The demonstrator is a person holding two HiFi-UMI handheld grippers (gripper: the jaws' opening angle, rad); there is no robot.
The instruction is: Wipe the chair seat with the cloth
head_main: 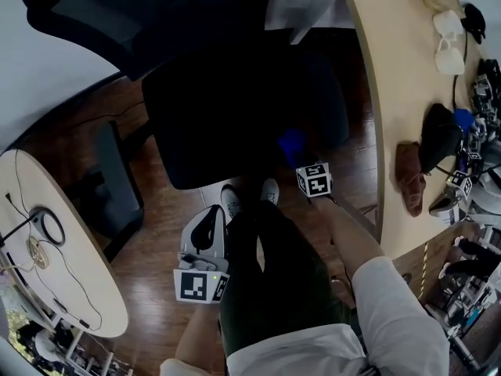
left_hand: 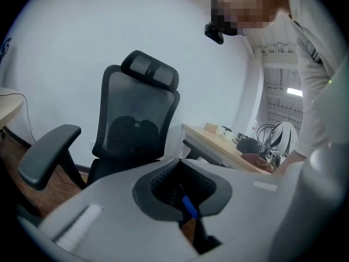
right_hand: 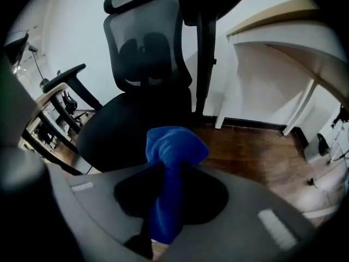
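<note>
The black office chair seat (head_main: pixel 235 108) lies ahead of me, its mesh back (left_hand: pixel 136 124) upright behind it. A blue cloth (head_main: pixel 291 143) bunches out of my right gripper (head_main: pixel 299 161), which is shut on it and hovers over the seat's near right corner. In the right gripper view the blue cloth (right_hand: pixel 172 152) sticks out between the jaws of the right gripper (right_hand: pixel 169 176), with the seat (right_hand: pixel 131 130) just beyond. My left gripper (head_main: pixel 210 216) hangs low beside my legs, off the chair. In its own view the left gripper (left_hand: pixel 182 189) looks shut with nothing held.
A curved wooden desk (head_main: pixel 383 131) runs along the right, carrying white mugs (head_main: pixel 449 41), a brown cloth (head_main: pixel 410 177) and black gear. A round table (head_main: pixel 55 288) with cables stands at left. A chair armrest (head_main: pixel 117 171) juts left of the seat. My shoes (head_main: pixel 249 198) stand on the wooden floor.
</note>
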